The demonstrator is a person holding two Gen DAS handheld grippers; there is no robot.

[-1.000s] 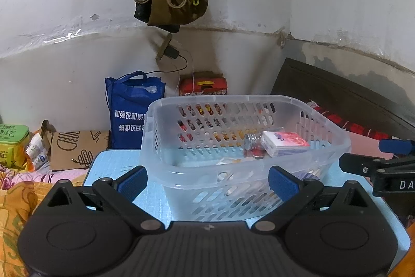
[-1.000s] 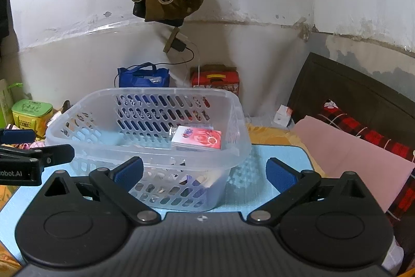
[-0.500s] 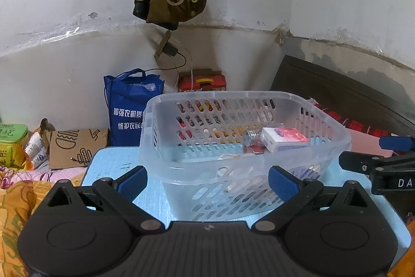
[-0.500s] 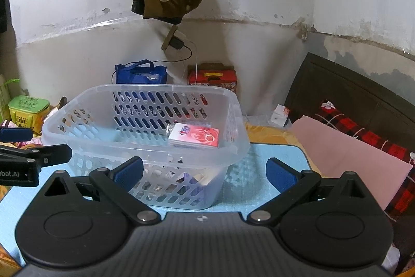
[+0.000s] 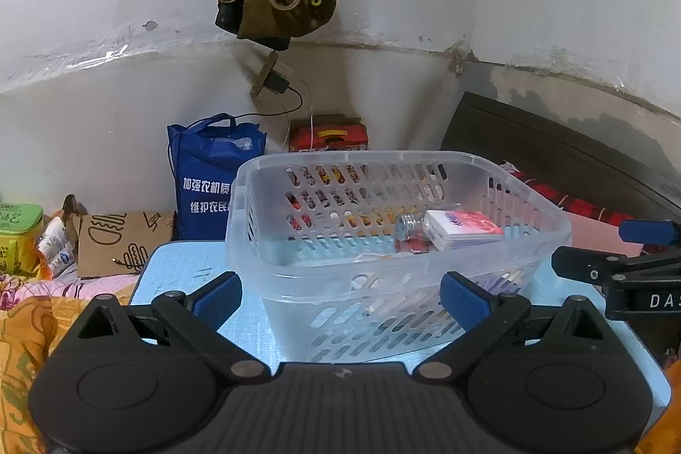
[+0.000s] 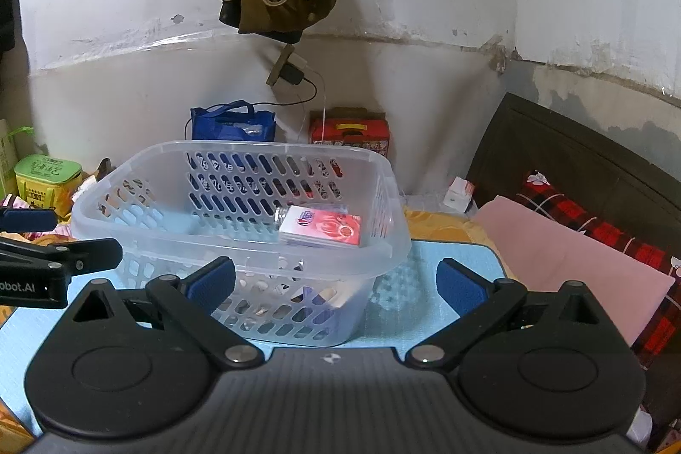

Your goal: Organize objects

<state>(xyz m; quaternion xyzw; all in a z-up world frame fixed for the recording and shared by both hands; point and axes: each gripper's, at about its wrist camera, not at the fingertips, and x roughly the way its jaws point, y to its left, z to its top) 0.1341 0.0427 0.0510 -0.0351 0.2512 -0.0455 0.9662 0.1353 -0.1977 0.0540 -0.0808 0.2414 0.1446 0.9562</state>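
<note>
1. Left wrist view: the left gripper [image 5: 340, 298] hovers in front of the clear basket [image 5: 272, 275] with its 2 blue-padded jaws spread wide and nothing between them.
2. The basket stands on the blue mat [image 5: 178, 271]. Inside it, toward the right side, a red-and-white pack [image 5: 462, 228] lies on top, with a small jar [image 5: 407, 227] on its side just to the pack's left, touching it.
3. Compared with 1 second ago, the basket sits slightly lower in this view and more of its floor shows, as if the camera has risen or pulled back a little; the pack and jar have not shifted inside it.
4. The right gripper [image 5: 613, 258] pokes in at the right edge, just beside the basket's right end, about where it was before.
5. A blue bag [image 5: 208, 177] and a red box [image 5: 327, 137] stand against the wall behind the basket.
6. Right wrist view: the right gripper [image 6: 336, 286] is likewise wide open and empty, its left pad over the basket's [image 6: 383, 254] near wall.
7. The pack [image 6: 321, 226] rests in the basket's right half; the jar is mostly hidden behind it.
8. Against the earlier frames the basket has slid a touch lower and left here; the left gripper [image 6: 59, 254] stays at the left edge, beside the basket's left end.
</note>
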